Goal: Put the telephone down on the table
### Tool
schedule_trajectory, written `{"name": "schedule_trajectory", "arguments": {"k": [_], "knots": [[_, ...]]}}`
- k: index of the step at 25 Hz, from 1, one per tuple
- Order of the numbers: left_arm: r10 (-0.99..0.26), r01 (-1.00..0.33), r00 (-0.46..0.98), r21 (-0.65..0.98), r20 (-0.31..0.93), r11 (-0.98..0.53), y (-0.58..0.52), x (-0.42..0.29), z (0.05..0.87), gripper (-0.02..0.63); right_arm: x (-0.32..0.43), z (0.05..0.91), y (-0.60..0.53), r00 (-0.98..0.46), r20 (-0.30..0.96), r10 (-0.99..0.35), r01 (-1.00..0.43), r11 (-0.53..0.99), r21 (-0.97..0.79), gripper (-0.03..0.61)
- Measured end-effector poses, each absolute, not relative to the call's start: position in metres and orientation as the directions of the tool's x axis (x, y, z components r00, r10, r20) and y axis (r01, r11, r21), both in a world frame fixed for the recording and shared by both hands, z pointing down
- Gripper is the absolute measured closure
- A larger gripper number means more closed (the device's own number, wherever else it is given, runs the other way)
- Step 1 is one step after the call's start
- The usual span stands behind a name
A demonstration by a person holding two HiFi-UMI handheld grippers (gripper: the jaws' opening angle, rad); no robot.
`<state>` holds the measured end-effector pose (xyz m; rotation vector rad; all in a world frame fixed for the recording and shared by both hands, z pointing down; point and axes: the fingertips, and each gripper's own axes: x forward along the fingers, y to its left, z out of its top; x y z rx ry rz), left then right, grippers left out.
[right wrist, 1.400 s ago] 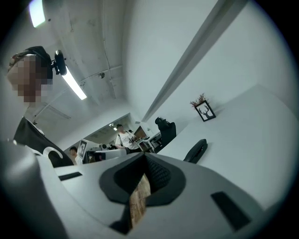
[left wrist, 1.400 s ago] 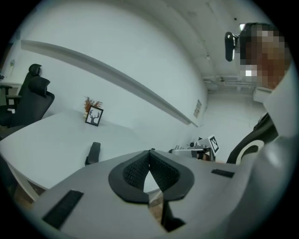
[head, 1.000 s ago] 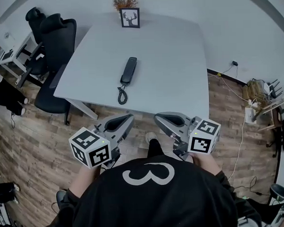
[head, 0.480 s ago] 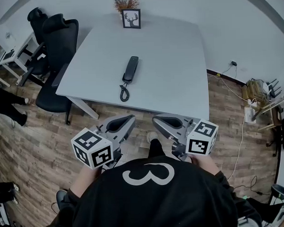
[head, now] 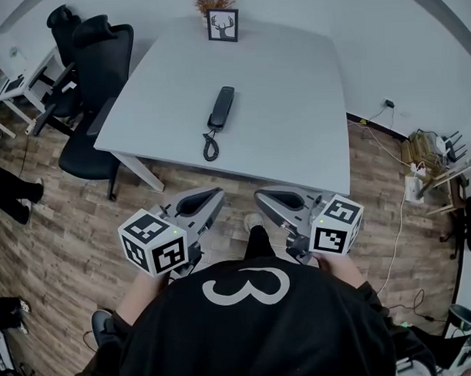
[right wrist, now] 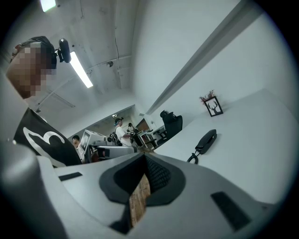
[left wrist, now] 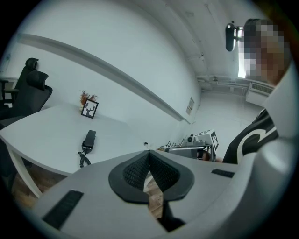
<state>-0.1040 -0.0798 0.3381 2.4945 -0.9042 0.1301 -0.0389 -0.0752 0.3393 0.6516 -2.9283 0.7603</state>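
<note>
Left hand-held gripper point(head: 217, 193) and right hand-held gripper point(head: 259, 195) hang well short of telephone point(head: 221, 108).

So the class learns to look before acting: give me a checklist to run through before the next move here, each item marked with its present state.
1. Telephone handset lies flat on the white table: ok.
2. Coiled cord wholly on the tabletop, near the front edge: ok.
3. Left tool shut, nothing between its jaws: ok.
4. Right tool shut, nothing between its jaws: ok.
5. Both tools short of the table, touching nothing: ok.
6. Cord's loose end connected to anything: cannot tell.
</note>
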Motion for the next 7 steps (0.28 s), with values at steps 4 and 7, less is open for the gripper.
{"name": "schedule_trajectory", "arguments": {"k": [4, 7], "knots": [[-0.578, -0.619, 0.781, 0.423, 0.238, -0.662, -0.0746, -0.1082, 0.3394, 0.603, -0.0404, 0.3389, -0.0699, -0.908, 0.153, -0.389, -0.415, 0.791, -0.450, 0.572], [-0.579, -0.619, 0.781, 0.417, 0.236, -0.665, -0.0711, -0.1119, 0.3369, 0.602, -0.0428, 0.3360, -0.0664, -0.906, 0.151, -0.394, -0.418, 0.792, -0.445, 0.572]]}}
